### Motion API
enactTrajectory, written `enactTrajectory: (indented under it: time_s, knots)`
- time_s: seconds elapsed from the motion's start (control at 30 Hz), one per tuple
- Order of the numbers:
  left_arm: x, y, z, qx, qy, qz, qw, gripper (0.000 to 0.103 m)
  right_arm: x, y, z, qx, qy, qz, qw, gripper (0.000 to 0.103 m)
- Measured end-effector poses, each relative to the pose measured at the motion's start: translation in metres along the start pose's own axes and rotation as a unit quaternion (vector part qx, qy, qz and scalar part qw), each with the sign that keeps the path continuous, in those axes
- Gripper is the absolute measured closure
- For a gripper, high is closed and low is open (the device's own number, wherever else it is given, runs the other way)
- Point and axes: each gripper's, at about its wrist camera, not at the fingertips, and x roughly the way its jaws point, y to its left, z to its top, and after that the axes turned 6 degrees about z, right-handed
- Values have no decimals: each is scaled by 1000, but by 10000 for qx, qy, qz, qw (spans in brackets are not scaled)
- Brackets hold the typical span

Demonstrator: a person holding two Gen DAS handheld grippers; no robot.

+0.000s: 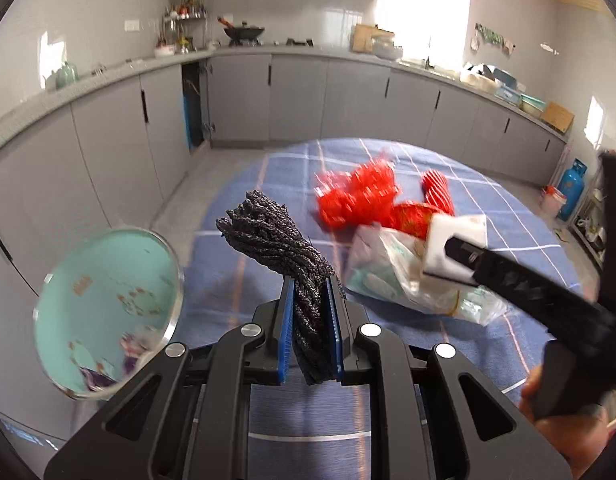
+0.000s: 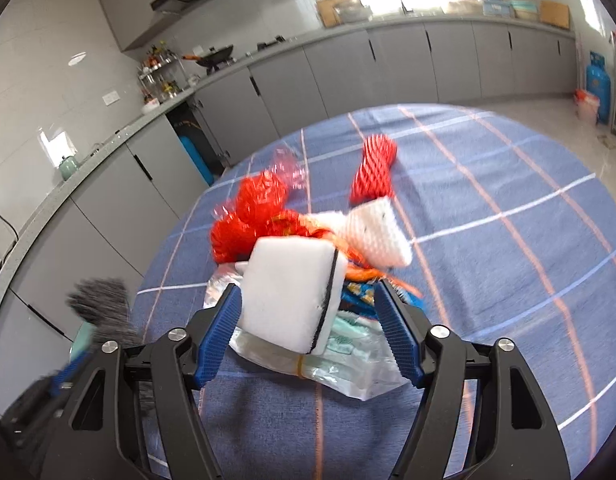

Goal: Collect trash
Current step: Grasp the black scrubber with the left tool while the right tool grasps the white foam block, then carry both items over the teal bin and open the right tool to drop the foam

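My left gripper is shut on a bundle of black foam netting and holds it above the blue checked tablecloth. My right gripper is open, with a white foam block between its wide-apart fingers, resting against the left one; it also shows in the left wrist view. Under it lies a clear plastic bag of wrappers. Behind are red mesh netting, a red foam sleeve and a white foam sleeve.
A teal round bin with scraps inside sits at the table's left edge. Grey kitchen cabinets and counter run behind. A blue gas cylinder stands at the far right on the floor.
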Motion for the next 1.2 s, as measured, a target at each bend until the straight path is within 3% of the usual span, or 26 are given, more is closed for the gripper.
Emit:
enactTrajectory:
  time_s: [0.07,0.13,0.43,0.73,1.2]
  knots:
    - [-6,5,3,-45,-42,-14,10000,87,5,1,-2,22,54,-13,10000,44]
    - [-8,9,4,-65,-56,6,10000,87,4,4,-3,-25,9,-6,10000,57]
    - [-11,20,4,-128,-48,-21,9999,87,-7,14,-4,-277,-130,-58,9995,68]
    - [-28,53,11,-296,-250,176,9991,87,-48,49,10,-618,-730,169,9953,68]
    - [-44,116,3,-670,-231,785,9944,87,-29,130,-9,-1160,-432,893,9883,68]
